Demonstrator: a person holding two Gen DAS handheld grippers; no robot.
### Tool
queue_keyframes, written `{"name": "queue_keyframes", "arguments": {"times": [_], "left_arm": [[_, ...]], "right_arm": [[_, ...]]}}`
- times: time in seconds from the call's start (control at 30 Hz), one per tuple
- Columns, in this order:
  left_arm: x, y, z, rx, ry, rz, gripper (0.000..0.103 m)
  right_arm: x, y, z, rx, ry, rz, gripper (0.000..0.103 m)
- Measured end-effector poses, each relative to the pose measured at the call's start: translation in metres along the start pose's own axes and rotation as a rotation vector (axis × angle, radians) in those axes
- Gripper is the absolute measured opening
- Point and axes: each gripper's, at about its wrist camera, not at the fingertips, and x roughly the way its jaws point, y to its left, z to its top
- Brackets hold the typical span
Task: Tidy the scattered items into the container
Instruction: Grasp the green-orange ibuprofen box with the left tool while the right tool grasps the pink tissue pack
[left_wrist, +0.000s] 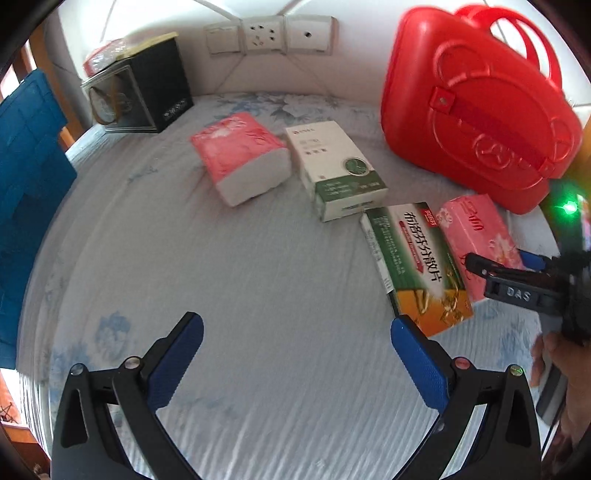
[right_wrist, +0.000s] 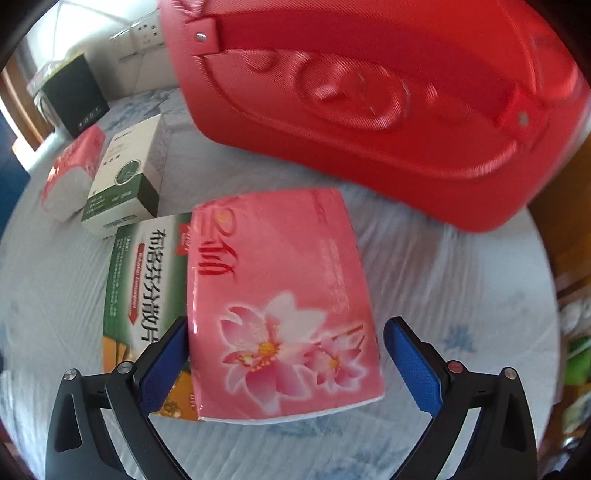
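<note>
The red container (left_wrist: 476, 110) is seen standing at the back right of the bed (left_wrist: 258, 288), closed as far as can be told, with its handles up and its broad embossed side turned toward both cameras. In front of it, near its lower edge, the pink tissue pack (right_wrist: 280, 306) lies flat on the sheet. Its long axis runs away from the right tongs (right_wrist: 284, 354) toward the container, and the flower-printed short end is the end nearest the camera.

That near end is bracketed by the right tongs, which are spread wide: the left pad (right_wrist: 166, 365) is touching or almost touching the pack's side, while a small gap is left at the right pad (right_wrist: 413, 365). Nothing is gripped yet. A squeeze across the short axis is judged to be what the next move turns on.

The green and orange medicine box (left_wrist: 417, 266) lies alongside, parallel and partly tucked under the pack's left edge, so it may be dragged.

The left tongs (left_wrist: 295, 354) are held open and empty over bare sheet, well apart from the pack; the right hand is plainly the nearer.
</note>
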Motion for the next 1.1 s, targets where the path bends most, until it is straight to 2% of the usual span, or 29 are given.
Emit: {"name": "queue_keyframes", "arguments": {"times": [0.3,0.53,0.77,0.9,1.0,1.1], "left_arm": [[0.049,-0.082,0.023,-0.002,0.058,-0.04,0.103],[0.082,-0.107,0.03,-0.069,0.115,-0.044,0.103],[0.113,-0.123,0.027,-0.07,0.161,0.007,0.103],[0.114,-0.124,0.028,-0.066,0.116,0.007,0.103],[0.109,-0.127,0.025,-0.01,0.102,-0.01,0.092],[0.105,-0.131,0.017,0.051,0.103,-0.014,0.091]], "right_arm": [[-0.033,-0.039,-0.062,0.081,0.028,-0.021,0.09],[-0.055,-0.06,-0.105,0.084,0.023,-0.014,0.09],[-0.055,-0.06,-0.109,0.095,0.015,0.003,0.09],[-0.056,-0.06,-0.112,0.105,0.011,0.008,0.09],[-0.056,-0.061,-0.113,0.104,0.008,0.011,0.09],[-0.056,-0.059,-0.113,0.105,0.006,0.003,0.089]]}}
